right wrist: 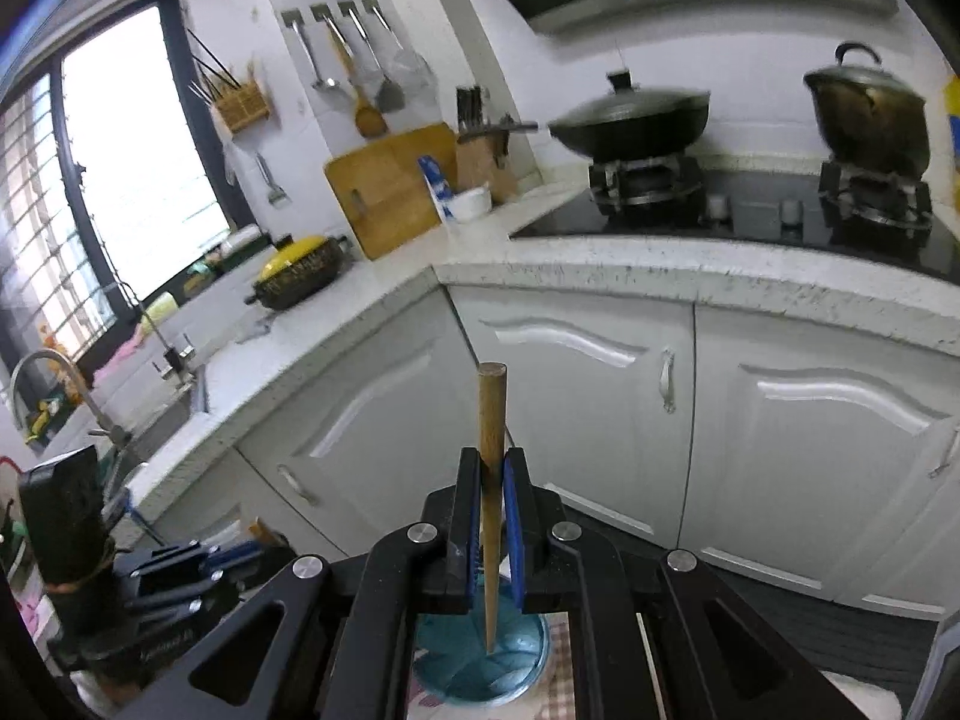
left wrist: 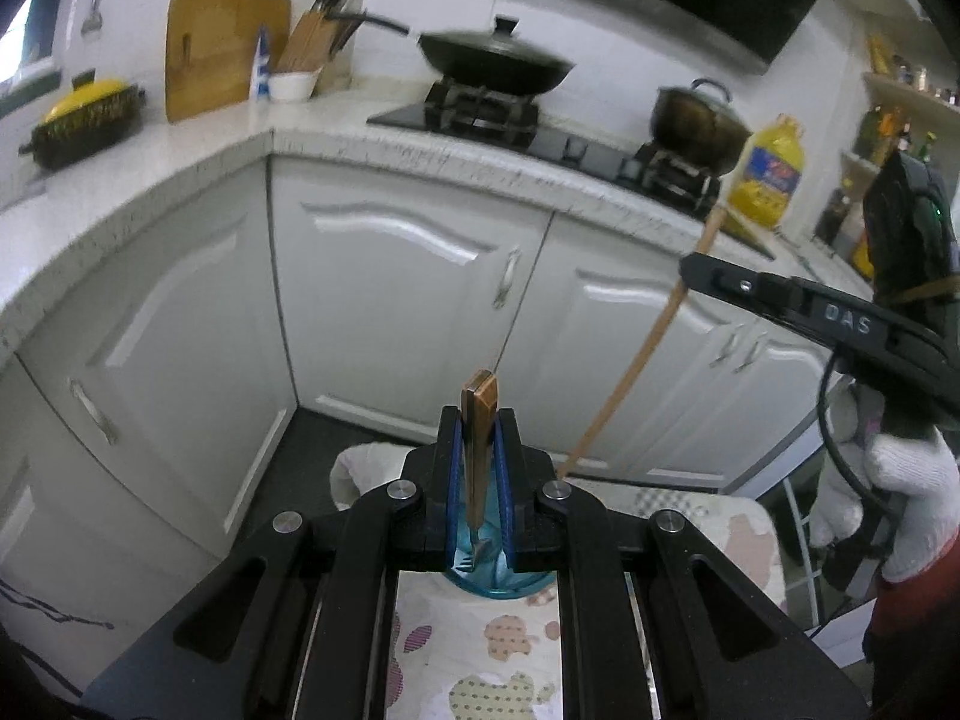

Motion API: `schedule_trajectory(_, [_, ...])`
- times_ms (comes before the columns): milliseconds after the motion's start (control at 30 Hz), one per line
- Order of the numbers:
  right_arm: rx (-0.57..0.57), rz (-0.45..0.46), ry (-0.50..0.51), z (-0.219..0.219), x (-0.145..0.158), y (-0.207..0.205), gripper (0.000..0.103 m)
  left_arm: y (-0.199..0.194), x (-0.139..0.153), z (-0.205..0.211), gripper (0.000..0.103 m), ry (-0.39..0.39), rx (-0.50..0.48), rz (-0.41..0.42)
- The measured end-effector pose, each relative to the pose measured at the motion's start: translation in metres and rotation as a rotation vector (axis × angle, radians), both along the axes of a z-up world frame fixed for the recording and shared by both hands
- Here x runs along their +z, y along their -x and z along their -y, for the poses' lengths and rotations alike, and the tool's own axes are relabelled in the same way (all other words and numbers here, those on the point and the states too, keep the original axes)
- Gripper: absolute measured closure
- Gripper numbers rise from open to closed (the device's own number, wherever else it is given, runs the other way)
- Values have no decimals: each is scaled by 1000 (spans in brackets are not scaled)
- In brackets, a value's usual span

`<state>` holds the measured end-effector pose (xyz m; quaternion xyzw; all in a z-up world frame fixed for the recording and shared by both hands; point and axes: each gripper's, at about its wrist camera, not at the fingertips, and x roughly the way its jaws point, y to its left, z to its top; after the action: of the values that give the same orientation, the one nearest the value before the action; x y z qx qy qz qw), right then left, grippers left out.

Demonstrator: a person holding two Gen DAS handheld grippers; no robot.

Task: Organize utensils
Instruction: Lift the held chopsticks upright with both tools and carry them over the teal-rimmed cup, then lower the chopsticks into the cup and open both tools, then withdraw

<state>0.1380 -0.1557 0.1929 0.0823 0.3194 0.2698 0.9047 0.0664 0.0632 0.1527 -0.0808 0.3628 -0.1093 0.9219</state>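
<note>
My left gripper (left wrist: pixel 478 438) is shut on a wooden-handled utensil (left wrist: pixel 478 420) that stands upright, its metal end down in a blue glass cup (left wrist: pixel 480 576) on a patterned cloth. My right gripper (right wrist: pixel 492 480) is shut on a wooden chopstick (right wrist: pixel 491 414), held upright with its tip inside the blue glass cup (right wrist: pixel 480 654). In the left wrist view the right gripper (left wrist: pixel 708 276) shows at the right, with the chopstick (left wrist: pixel 630 372) slanting down from it.
White cabinets (left wrist: pixel 384 276) and a speckled counter (right wrist: pixel 660 276) lie ahead. A wok (left wrist: pixel 492 60) and a pot (left wrist: pixel 696 120) sit on the stove. An oil bottle (left wrist: pixel 768 174), a cutting board (right wrist: pixel 390 186) and a sink tap (right wrist: pixel 48 372) are nearby.
</note>
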Motion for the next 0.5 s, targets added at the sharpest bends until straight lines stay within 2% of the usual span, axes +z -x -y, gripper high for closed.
schedule_trajectory(267, [25,-134,51,-22,-74,-39,96,-17,-45,8,94,8,2,-91])
schedule_trajectory(500, [40,-224,56,-27,-114,-50,96,-25,-67,5,94,16,33,-137])
